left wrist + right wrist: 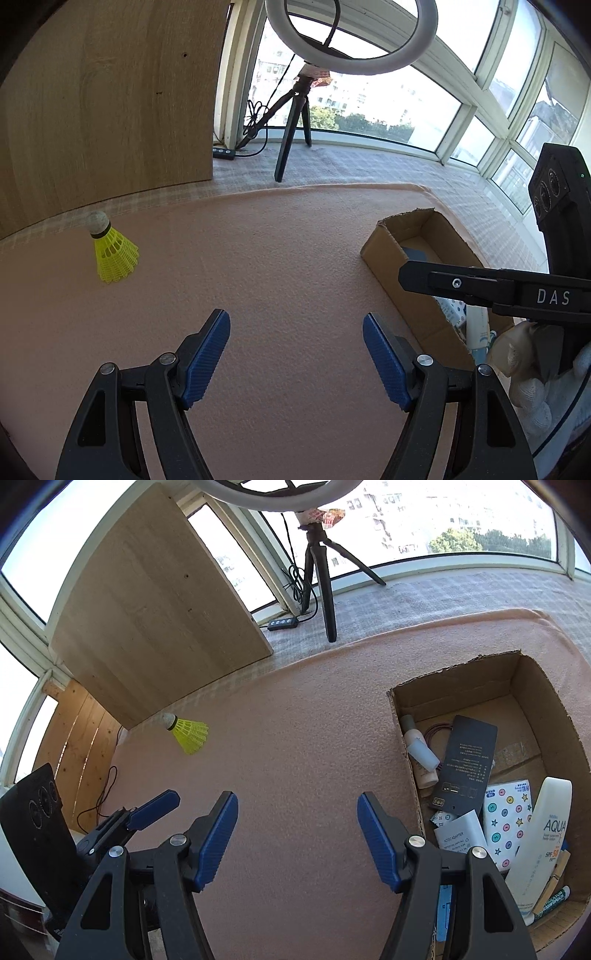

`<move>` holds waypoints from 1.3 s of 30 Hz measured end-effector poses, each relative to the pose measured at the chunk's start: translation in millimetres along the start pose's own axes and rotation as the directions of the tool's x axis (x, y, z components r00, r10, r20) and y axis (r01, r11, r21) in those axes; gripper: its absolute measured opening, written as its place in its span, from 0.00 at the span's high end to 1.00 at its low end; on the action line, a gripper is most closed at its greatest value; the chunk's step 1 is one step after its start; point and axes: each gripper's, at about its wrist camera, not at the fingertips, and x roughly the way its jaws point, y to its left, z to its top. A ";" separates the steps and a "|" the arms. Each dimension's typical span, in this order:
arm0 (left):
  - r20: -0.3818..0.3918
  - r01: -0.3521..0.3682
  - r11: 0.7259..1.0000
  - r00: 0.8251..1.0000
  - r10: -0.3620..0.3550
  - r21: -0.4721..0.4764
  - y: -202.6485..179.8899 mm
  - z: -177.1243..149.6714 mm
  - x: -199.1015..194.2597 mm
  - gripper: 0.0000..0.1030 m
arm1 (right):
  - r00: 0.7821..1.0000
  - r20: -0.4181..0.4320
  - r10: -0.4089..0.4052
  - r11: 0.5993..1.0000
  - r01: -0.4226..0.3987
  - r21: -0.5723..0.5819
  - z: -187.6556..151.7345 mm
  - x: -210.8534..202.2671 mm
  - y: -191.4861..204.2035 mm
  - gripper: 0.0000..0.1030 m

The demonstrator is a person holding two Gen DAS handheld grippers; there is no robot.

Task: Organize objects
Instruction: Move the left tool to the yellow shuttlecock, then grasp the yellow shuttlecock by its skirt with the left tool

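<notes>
On the pink mat (295, 738) by a wood board (147, 609), tripod (325, 590) & full cardboard box (402, 738), the yellow shuttlecock (186, 733) stands far left, cork up, both grippers' (295, 354) (297, 834) fingers spread w/ nothing between.

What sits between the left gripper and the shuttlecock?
Nothing visible: only bare pink cloth lies between the open left gripper and the shuttlecock, which stands alone near the wooden board.

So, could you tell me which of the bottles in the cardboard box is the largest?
The white AQUA sunscreen bottle by the right wall of the cardboard box; the two small bottles at the left wall are far shorter.
</notes>
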 end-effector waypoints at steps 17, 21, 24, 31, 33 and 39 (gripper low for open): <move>0.006 -0.160 0.984 0.987 0.161 -0.075 153.2 13.8 11.5 0.25 | 0.995 -0.094 0.028 0.993 -0.038 -0.108 38.1 102.1 87.4 0.38; -0.002 -0.167 0.984 0.986 0.168 -0.064 168.8 19.8 26.9 0.25 | 0.993 -0.106 0.049 0.997 -0.055 -0.057 53.9 127.8 94.2 0.38; -0.006 -0.163 0.985 0.987 0.163 -0.063 178.6 24.9 38.2 0.25 | 0.990 -0.113 0.080 0.996 -0.083 -0.019 64.4 145.3 98.9 0.38; 0.002 -0.153 0.985 0.988 0.154 -0.082 199.8 35.7 62.3 0.25 | 0.977 -0.154 0.145 0.989 -0.142 0.030 77.8 187.5 112.0 0.40; 0.000 -0.147 0.986 0.989 0.147 -0.077 202.3 37.8 70.3 0.25 | 0.971 -0.171 0.167 0.986 -0.160 0.055 80.5 199.8 113.2 0.44; -0.013 -0.122 0.988 0.993 0.121 -0.092 209.9 41.1 89.1 0.31 | 0.964 -0.199 0.176 0.984 -0.167 0.063 86.0 226.3 120.5 0.52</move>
